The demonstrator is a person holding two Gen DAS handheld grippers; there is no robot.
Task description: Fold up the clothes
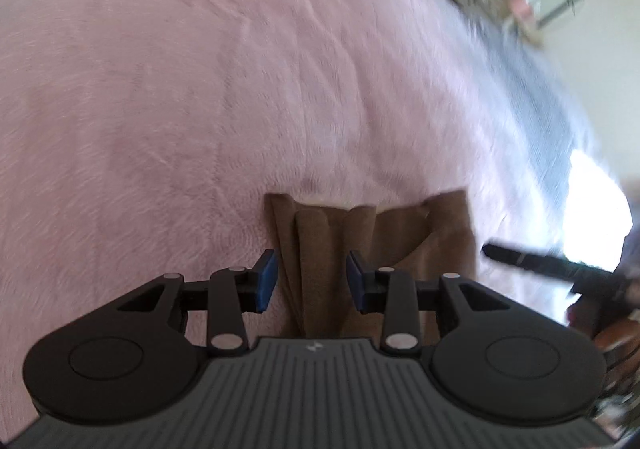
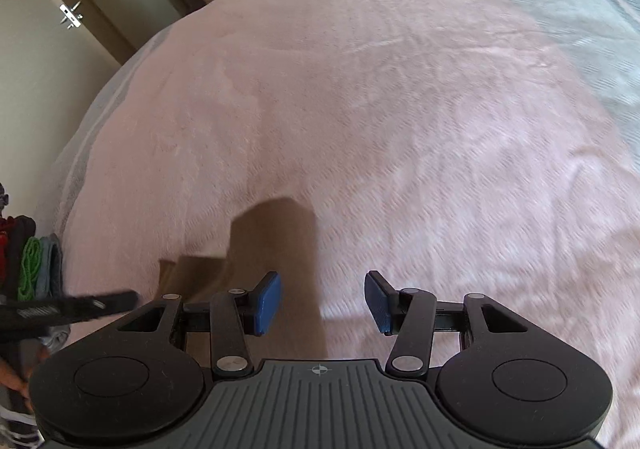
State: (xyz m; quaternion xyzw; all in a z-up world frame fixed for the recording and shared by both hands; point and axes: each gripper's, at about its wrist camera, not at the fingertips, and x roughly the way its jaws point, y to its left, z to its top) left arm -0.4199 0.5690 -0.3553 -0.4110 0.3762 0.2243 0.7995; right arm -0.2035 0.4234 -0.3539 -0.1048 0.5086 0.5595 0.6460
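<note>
One pink blanket [image 1: 200,89], filling both views. One brown garment [image 1: 328,249], soft, light, bunched in pleats, at 6 o'clock on blanket; best pinched at a free corner. Left gripper [image 1: 312,275]: tongs apart, straddling pleats, nothing held. Right gripper [image 2: 322,303]: tongs wide, empty, garment at its 10 o'clock.

A pink blanket [image 2: 360,109] covers the bed, brown garment [image 1: 400,249] on it.

Brown garment on pink
Plain brown garment [image 1: 360,245] on a pink blanket [image 1: 200,89]; gripper pads [image 2: 267,303] are blue.
</note>
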